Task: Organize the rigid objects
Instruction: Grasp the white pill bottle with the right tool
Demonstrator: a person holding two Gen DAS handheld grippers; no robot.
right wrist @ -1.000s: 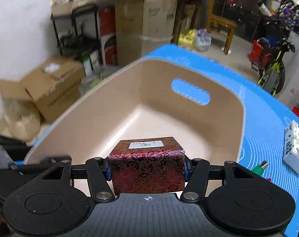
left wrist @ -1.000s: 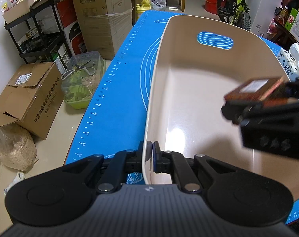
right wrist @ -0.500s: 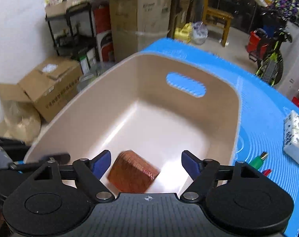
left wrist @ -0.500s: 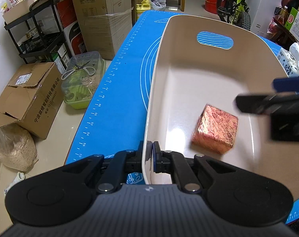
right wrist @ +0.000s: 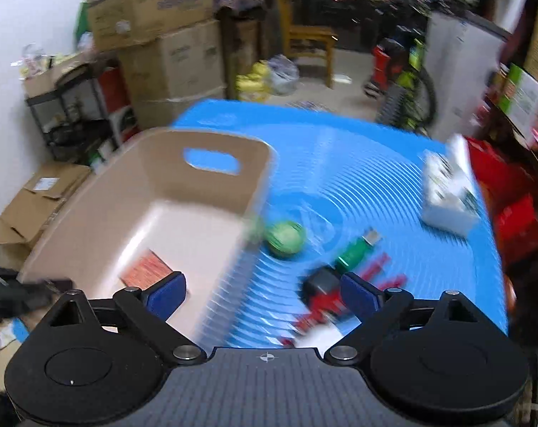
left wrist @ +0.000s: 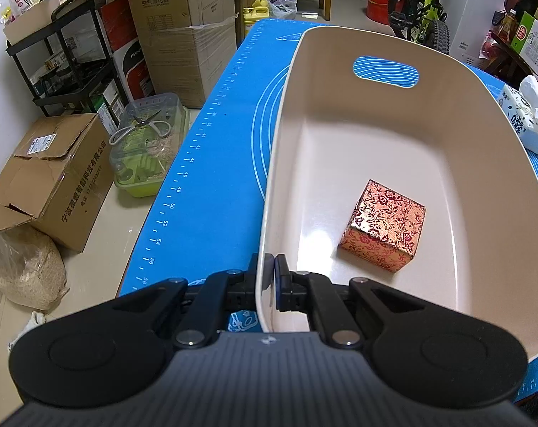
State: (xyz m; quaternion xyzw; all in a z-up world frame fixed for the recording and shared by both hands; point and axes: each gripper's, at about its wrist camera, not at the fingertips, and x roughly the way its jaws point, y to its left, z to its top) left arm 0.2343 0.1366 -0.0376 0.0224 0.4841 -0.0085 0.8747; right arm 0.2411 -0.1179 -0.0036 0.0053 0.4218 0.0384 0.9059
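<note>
Beige plastic forms the bin [left wrist: 393, 135], and our left gripper [left wrist: 270, 277] is pinching its near rim, one finger outside the wall and one inside. On the floor of the bin lies the brocade box [left wrist: 382, 226], near the close end and more to the right side, apart from the walls. It rests flat and is turned a little, so one corner points toward us. It is almost a cube, so we see no clear long axis.

Our right gripper [right wrist: 263, 293] is spread wide and holds nothing. It hangs over the blue mat [right wrist: 357, 149], just right of the bin, above the objects that are not yet sorted. The right view is blurred, so details are uncertain.

We think the next thing may be the green ball [right wrist: 285, 238], which lies just beside the bin wall. It looks small and light, probably stiff, and being round it could roll or slip out; we would take it across the middle. The green plug-like piece [right wrist: 354, 254] lies with its long axis diagonal, the metal end pointing away and to the right. It seems rigid and light; we would grip it across the green body. The red and black object [right wrist: 325, 299] is too blurred to judge.
</note>
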